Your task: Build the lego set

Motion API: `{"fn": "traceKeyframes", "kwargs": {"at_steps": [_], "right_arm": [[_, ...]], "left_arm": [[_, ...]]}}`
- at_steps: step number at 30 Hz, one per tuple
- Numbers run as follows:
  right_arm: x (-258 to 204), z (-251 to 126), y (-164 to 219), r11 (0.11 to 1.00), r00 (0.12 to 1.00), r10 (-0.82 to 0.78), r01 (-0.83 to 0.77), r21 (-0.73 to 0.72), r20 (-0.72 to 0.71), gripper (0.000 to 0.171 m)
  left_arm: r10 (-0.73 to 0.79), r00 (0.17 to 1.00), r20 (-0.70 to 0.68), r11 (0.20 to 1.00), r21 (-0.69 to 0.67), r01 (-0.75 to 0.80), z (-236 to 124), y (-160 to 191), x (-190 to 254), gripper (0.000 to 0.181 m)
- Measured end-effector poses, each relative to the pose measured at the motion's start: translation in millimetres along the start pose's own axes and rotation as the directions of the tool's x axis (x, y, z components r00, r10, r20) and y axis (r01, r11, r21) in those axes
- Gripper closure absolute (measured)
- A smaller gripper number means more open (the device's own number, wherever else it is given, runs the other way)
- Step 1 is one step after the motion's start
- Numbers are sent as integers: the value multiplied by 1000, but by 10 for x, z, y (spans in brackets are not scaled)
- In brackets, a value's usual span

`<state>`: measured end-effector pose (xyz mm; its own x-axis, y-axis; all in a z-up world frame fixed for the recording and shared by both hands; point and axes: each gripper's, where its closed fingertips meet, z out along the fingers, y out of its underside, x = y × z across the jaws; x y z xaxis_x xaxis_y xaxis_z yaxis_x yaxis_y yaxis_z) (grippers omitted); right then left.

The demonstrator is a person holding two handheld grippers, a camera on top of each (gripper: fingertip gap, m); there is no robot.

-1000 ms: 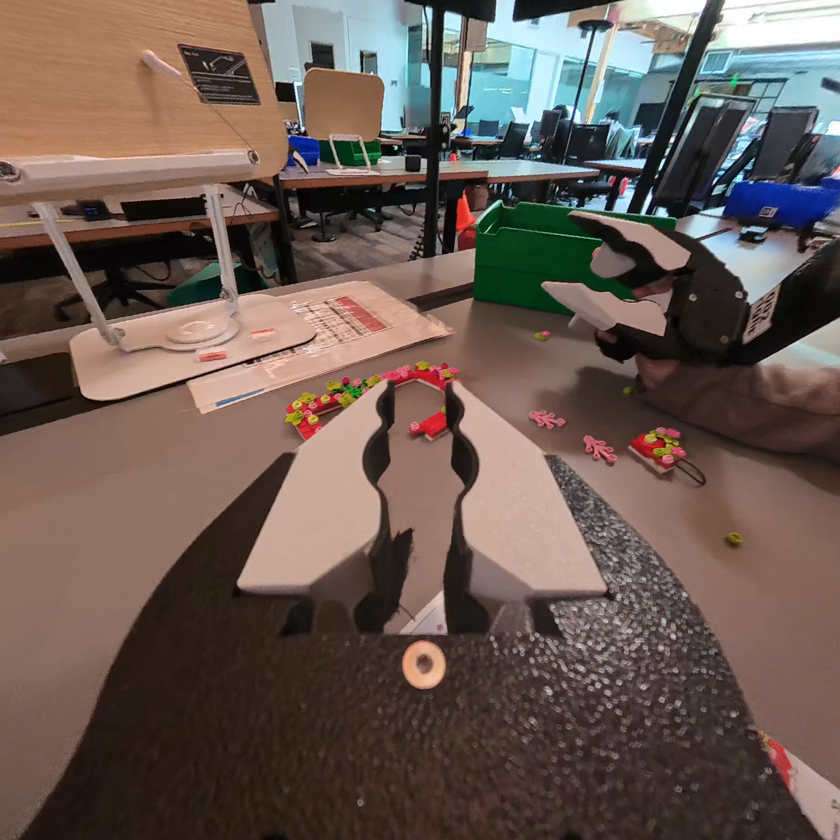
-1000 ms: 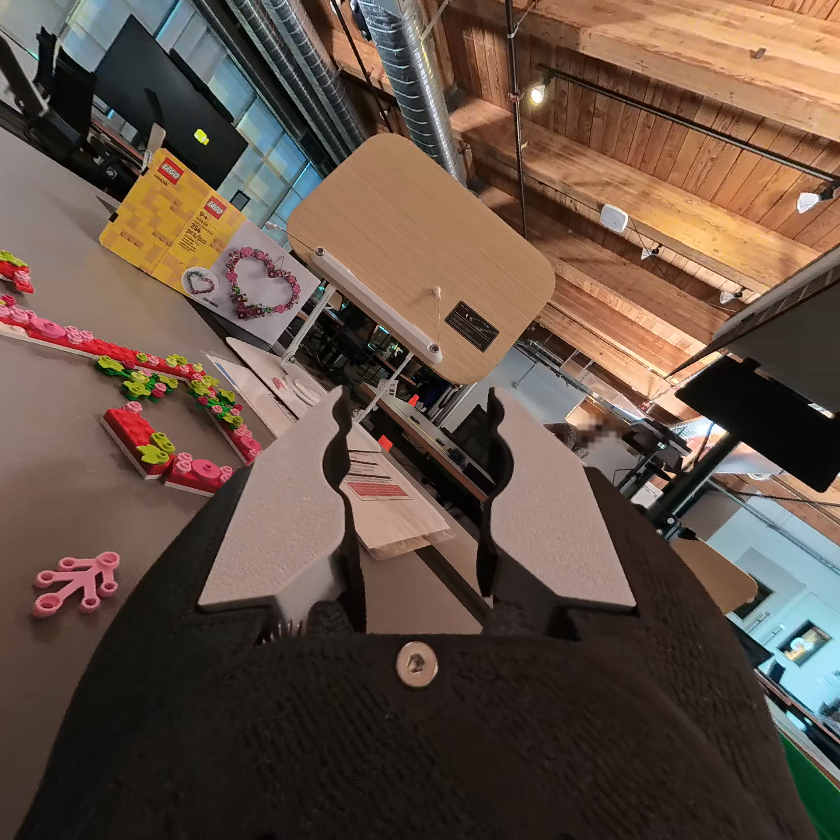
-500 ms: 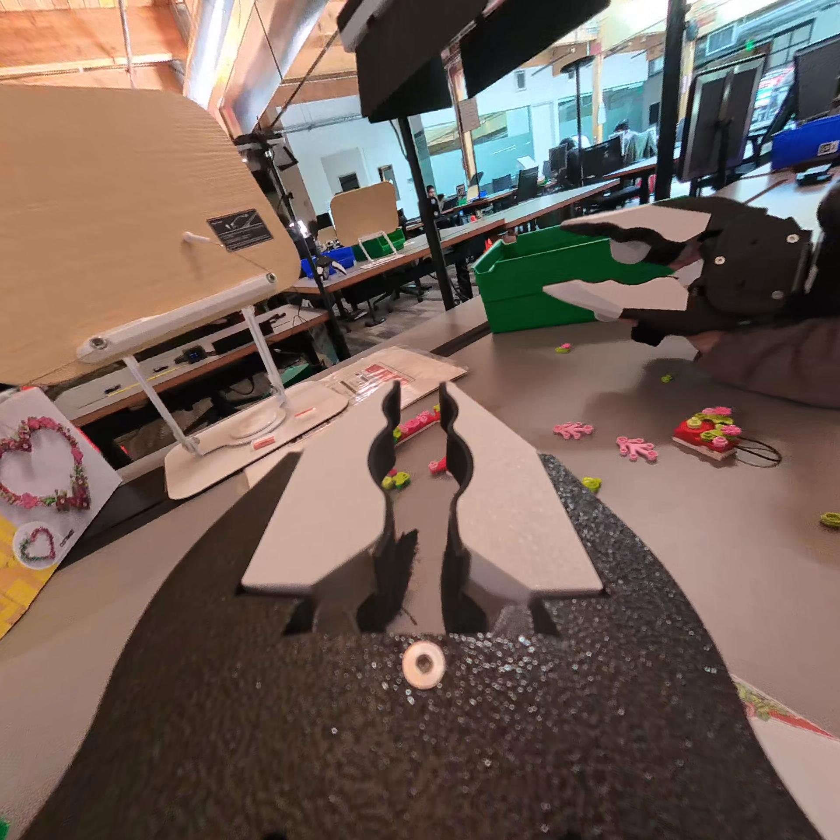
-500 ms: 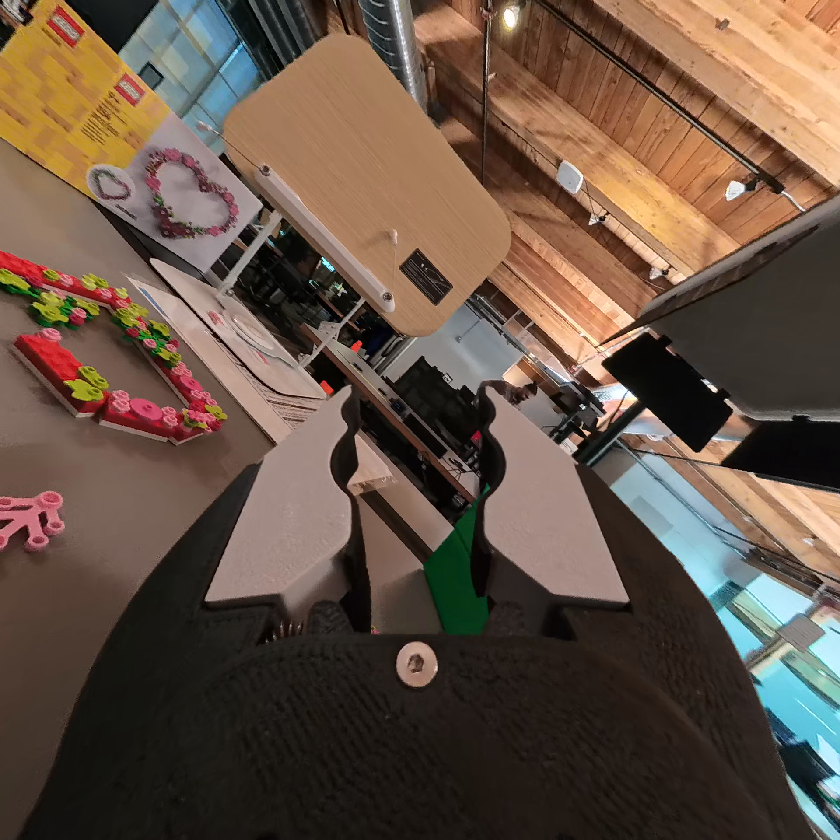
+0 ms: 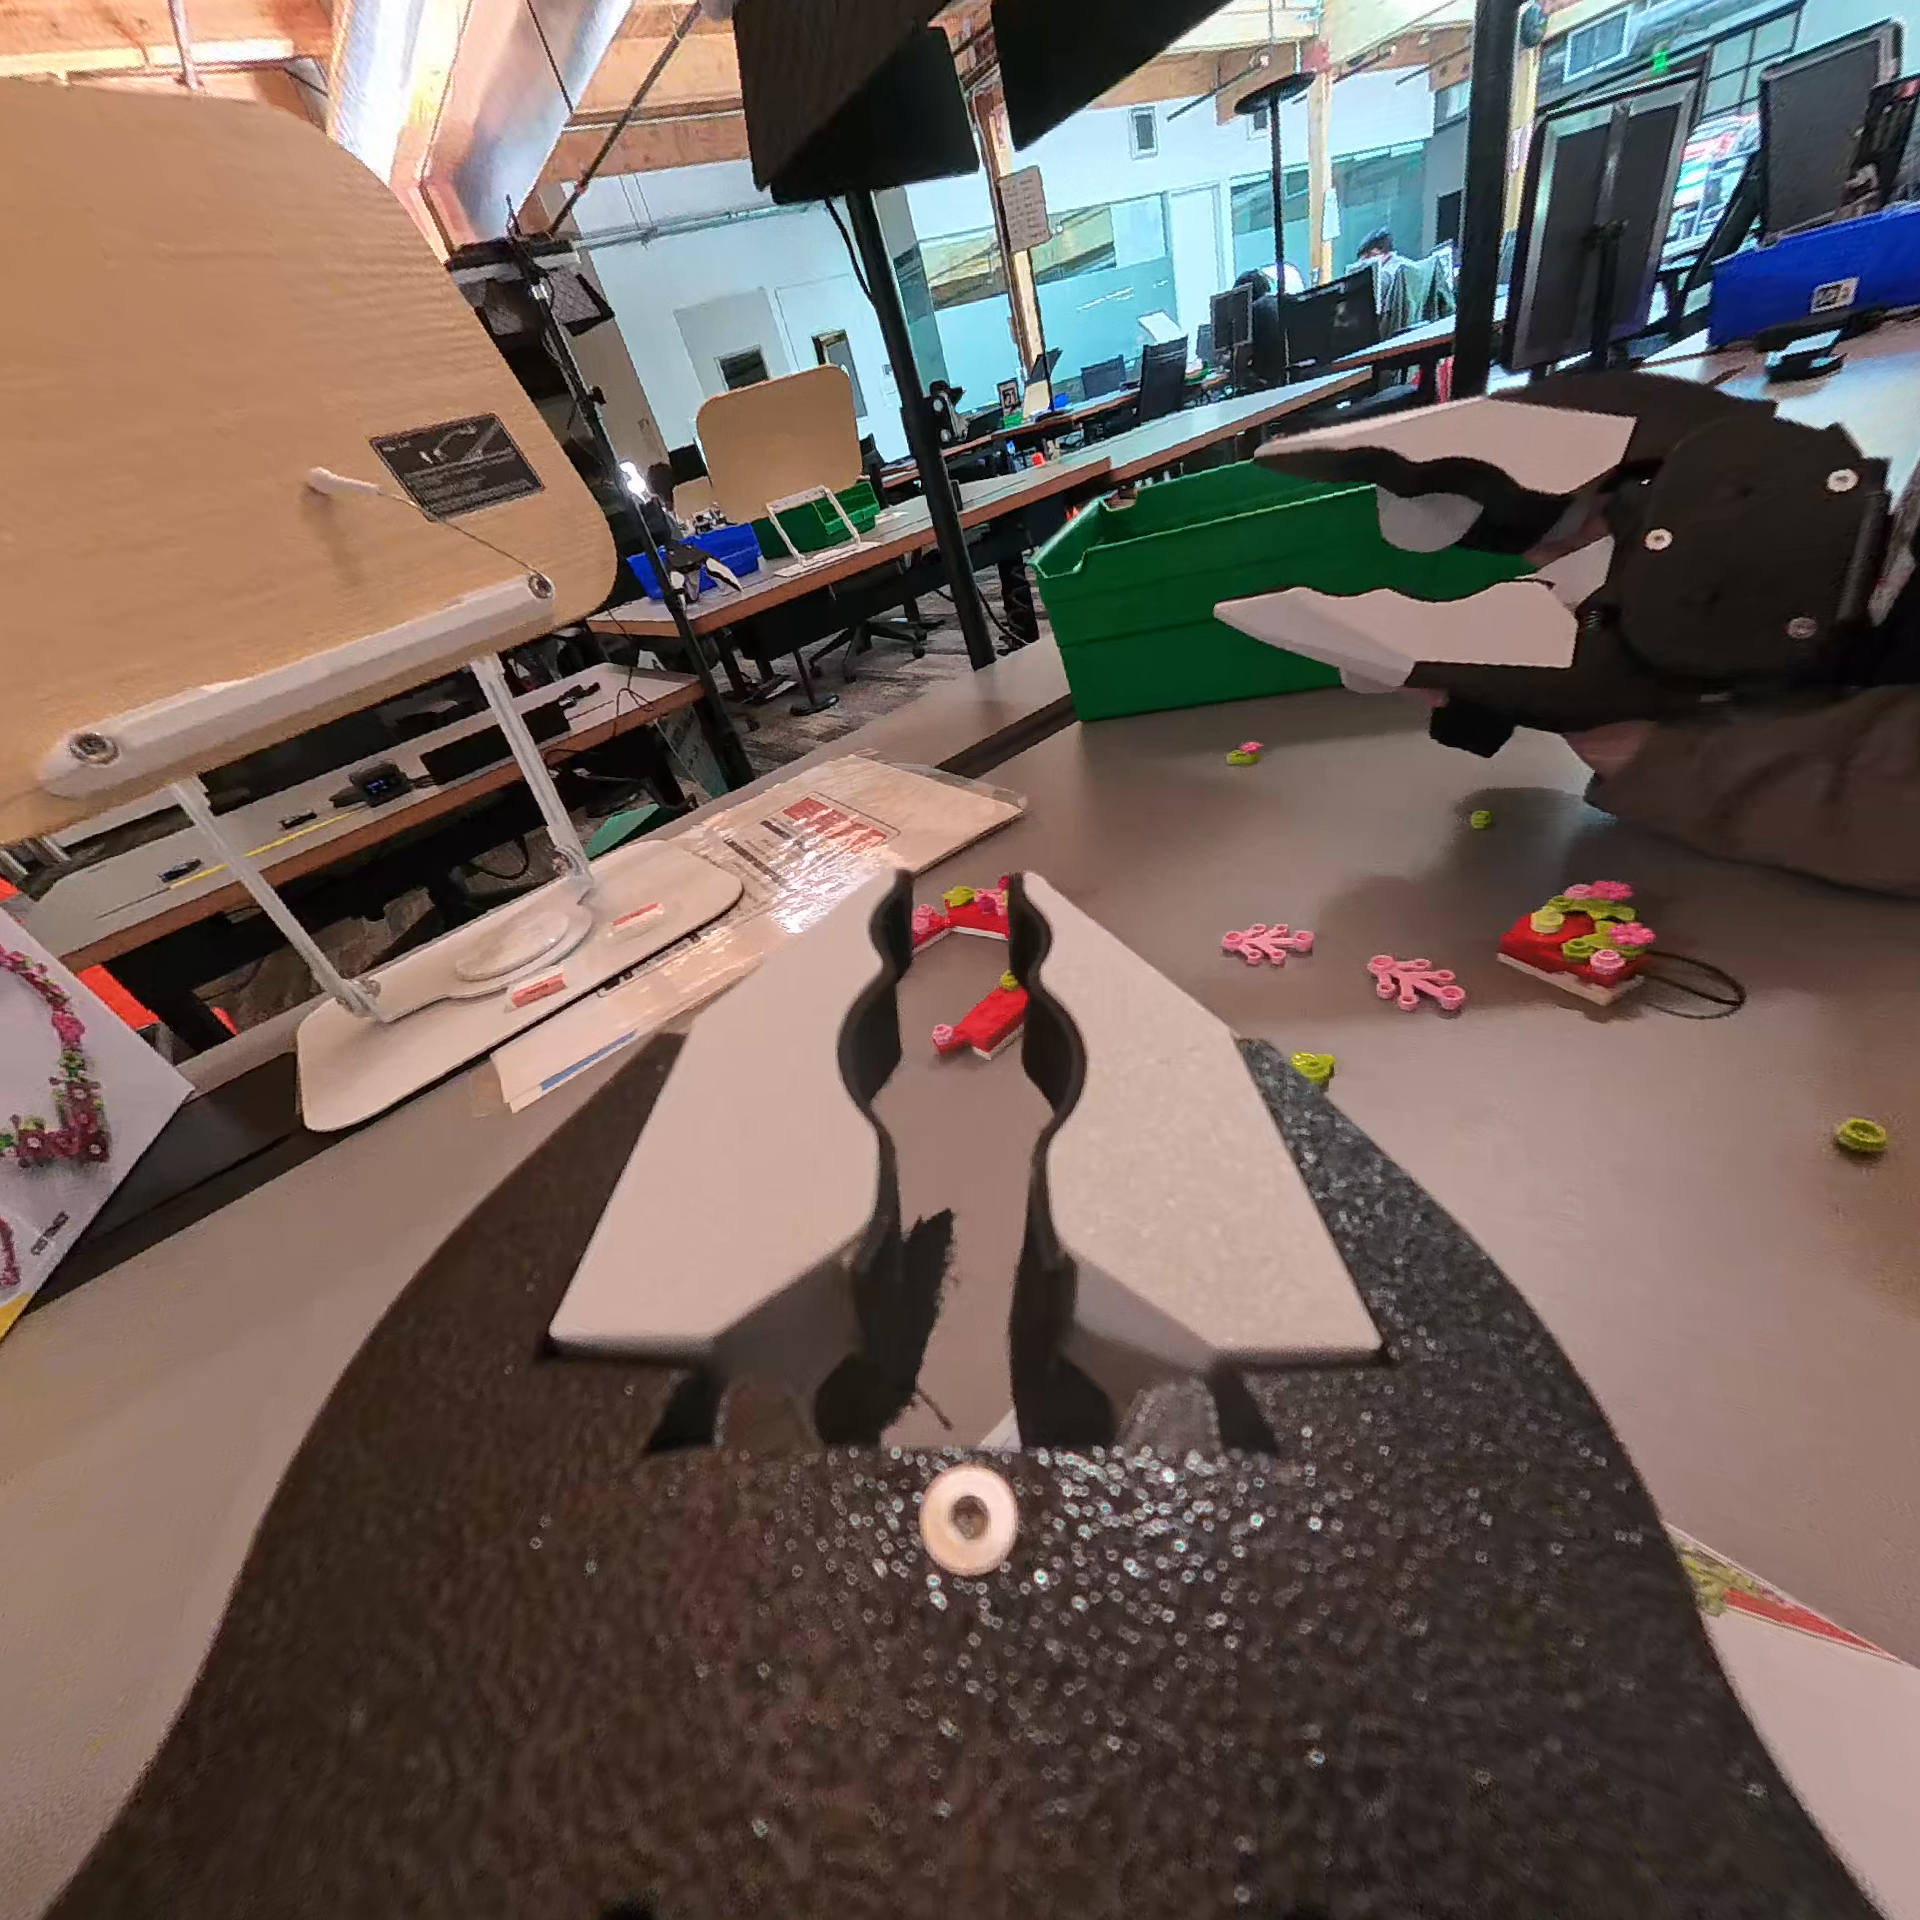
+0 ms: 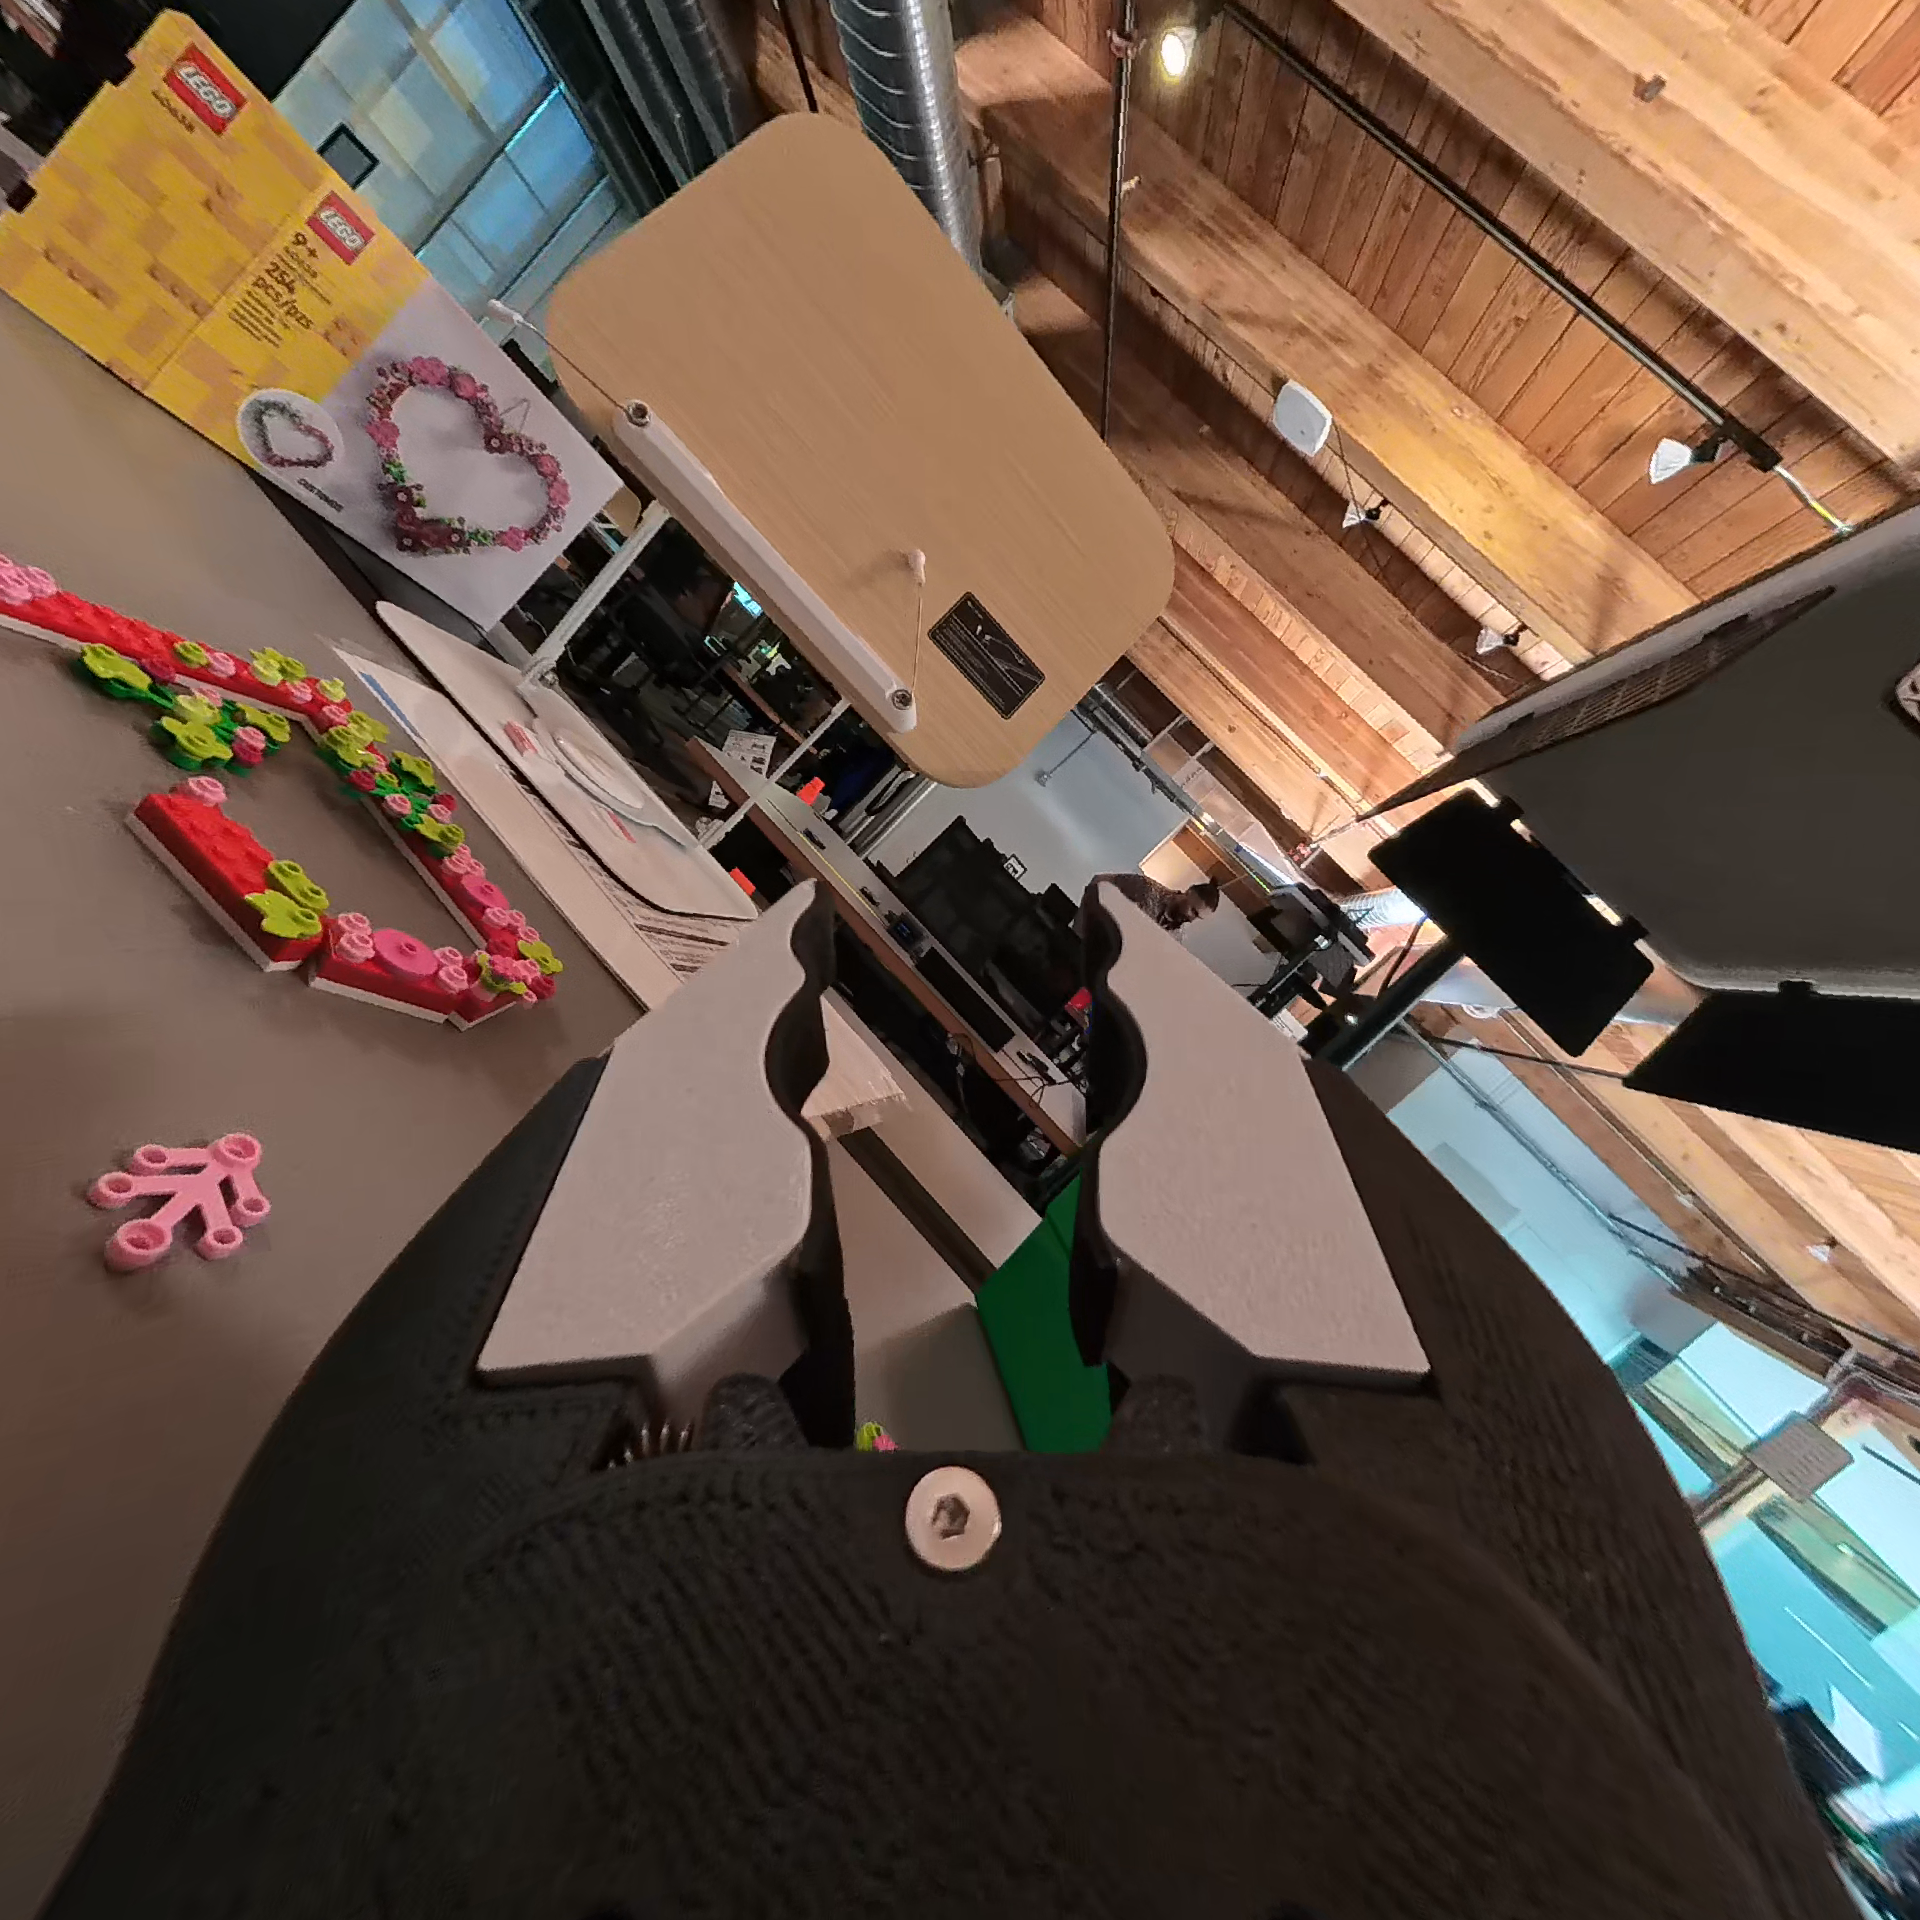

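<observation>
The partly built red heart frame with pink and lime flowers (image 6: 343, 790) lies on the grey table (image 6: 156, 1507); my left fingers hide most of it in the left wrist view (image 5: 966, 914). A loose red piece (image 5: 982, 1023) shows between those fingers, farther off on the table. My left gripper (image 5: 961, 894) is open with a narrow gap, empty, above the table. My right gripper (image 6: 956, 914) is open, empty, raised and pointing up over the table; it also shows in the left wrist view (image 5: 1242, 530). Pink branch pieces (image 5: 1268, 943) (image 6: 182, 1195) and a small red flowered block (image 5: 1574, 940) lie loose.
A wooden book stand (image 5: 260, 416) on a white base stands at the back left, with a plastic bag of papers (image 5: 831, 842) beside it. The yellow set box (image 6: 208, 260) is at the far left. A green bin (image 5: 1164, 613) stands at the back right. Lime studs (image 5: 1860, 1135) lie scattered. The gap from one gripper's tips to the other's is roughly 20 cm. Both grippers' tips are roughly 15 cm from the loose red piece (image 5: 982, 1023). The right camera catches it too, in the right wrist view (image 6: 194, 817).
My left gripper has lifted and turned left, bringing the book stand and the box into view. My right gripper has rolled and shifted slightly. Both remain open and empty.
</observation>
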<state>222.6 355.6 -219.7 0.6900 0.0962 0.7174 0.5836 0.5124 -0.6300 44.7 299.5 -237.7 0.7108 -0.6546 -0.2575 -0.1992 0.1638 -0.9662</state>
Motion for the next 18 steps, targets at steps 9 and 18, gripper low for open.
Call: {"fn": "traceKeyframes", "kwargs": {"at_steps": [9,18], "right_arm": [[-25,8,-6,1000,1000,12,-12,-7,10,126],[-472,-25,-195,939,872,341,-301,-166,350,143]], "left_arm": [[15,999,40,999,38,-17,-79,-117,-76,165],[-133,991,16,991,15,133,-47,12,-153,160]]}}
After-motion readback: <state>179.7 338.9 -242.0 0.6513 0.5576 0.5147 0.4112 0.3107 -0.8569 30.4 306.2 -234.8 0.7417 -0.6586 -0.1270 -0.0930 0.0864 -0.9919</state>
